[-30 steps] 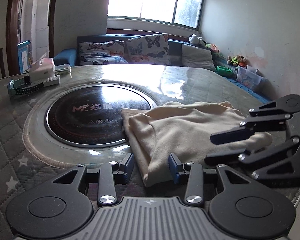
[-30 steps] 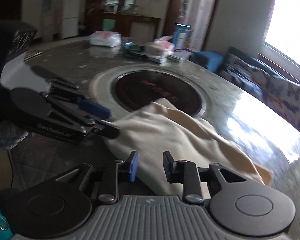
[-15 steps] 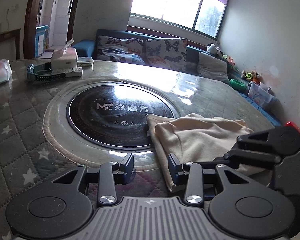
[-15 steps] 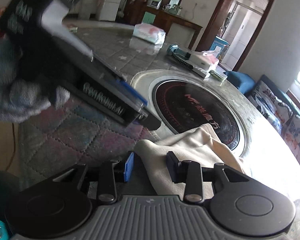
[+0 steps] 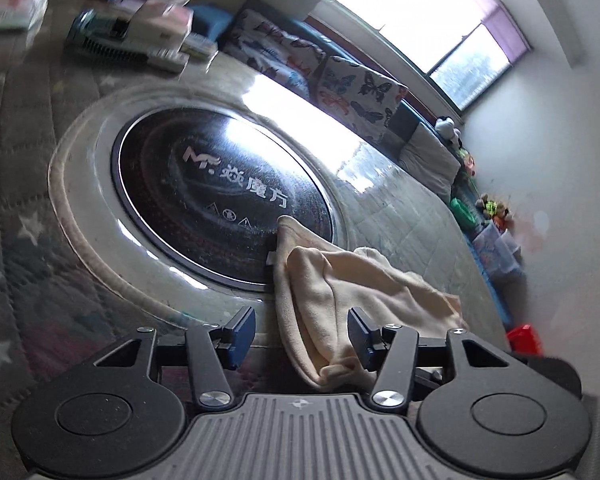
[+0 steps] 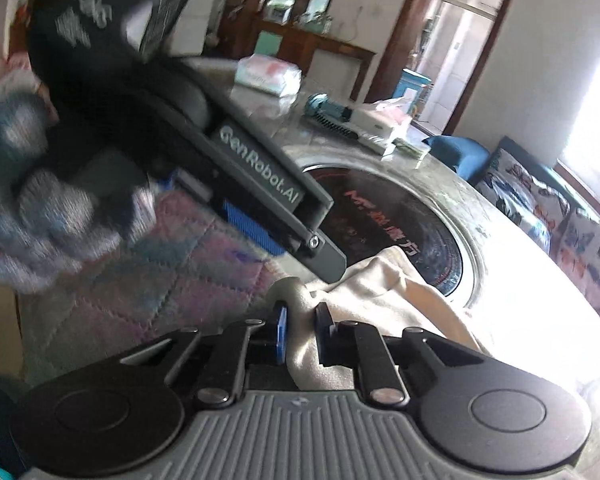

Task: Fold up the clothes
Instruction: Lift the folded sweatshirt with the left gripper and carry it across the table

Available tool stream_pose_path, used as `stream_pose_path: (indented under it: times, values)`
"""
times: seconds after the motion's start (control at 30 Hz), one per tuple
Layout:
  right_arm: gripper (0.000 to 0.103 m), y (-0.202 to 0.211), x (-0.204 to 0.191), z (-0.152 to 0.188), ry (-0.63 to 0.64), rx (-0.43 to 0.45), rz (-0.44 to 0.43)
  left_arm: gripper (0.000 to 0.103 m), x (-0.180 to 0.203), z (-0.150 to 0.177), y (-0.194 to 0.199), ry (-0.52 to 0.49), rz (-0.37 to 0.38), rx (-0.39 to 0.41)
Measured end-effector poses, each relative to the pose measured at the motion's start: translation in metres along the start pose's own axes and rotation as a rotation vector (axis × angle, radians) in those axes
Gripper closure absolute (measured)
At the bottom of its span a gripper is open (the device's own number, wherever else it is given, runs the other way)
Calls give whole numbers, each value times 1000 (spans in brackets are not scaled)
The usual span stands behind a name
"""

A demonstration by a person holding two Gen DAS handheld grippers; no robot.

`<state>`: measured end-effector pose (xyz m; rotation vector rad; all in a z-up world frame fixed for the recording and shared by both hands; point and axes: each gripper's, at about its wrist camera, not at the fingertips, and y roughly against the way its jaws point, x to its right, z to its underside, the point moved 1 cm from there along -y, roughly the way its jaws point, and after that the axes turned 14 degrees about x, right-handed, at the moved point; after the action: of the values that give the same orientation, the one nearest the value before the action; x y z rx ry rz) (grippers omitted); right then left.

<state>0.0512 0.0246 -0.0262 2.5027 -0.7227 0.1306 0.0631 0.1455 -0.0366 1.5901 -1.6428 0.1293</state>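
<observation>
A cream garment (image 5: 340, 288) lies crumpled on the table, partly over the rim of a round black hotplate (image 5: 220, 196). My left gripper (image 5: 300, 332) is rolled to one side and its jaws are opening. A bunched edge of the garment sits between them by the right pad, and the left pad stands clear. My right gripper (image 6: 302, 330) is closing, with a fold of the cream garment (image 6: 400, 292) pinched between its pads. The left gripper (image 6: 300, 248) shows in the right wrist view, held by a gloved hand (image 6: 32, 200) just above that fold.
A quilted star-patterned cover (image 5: 20, 208) lies under glass on the round table. At the far side are a teal brush (image 5: 112, 40), a tissue box (image 6: 384, 116) and a tissue packet (image 6: 268, 74). A sofa with butterfly cushions (image 5: 352, 92) stands under the window.
The left wrist view has rolled and its jaws have spread wider around the garment's edge. The right jaws have narrowed onto a fold of cloth. The left gripper has come closer in the right view.
</observation>
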Motion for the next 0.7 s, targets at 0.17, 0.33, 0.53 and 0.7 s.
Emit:
stream_pose_path:
  times: [0.17, 0.33, 0.53, 0.7]
  values:
    - [90, 14, 14, -6, -81, 52, 10, 48, -4, -5, -14, 129, 7, -24]
    - [90, 23, 19, -5, -110, 85, 9, 48, 0, -6, -27, 212, 26, -57]
    - [91, 37, 21, -2, -132, 117, -21, 57, -1, 0, -39, 279, 40, -99]
    - [90, 45, 18, 0, -129, 127, -53, 80, -6, 3, -44, 298, 33, -115]
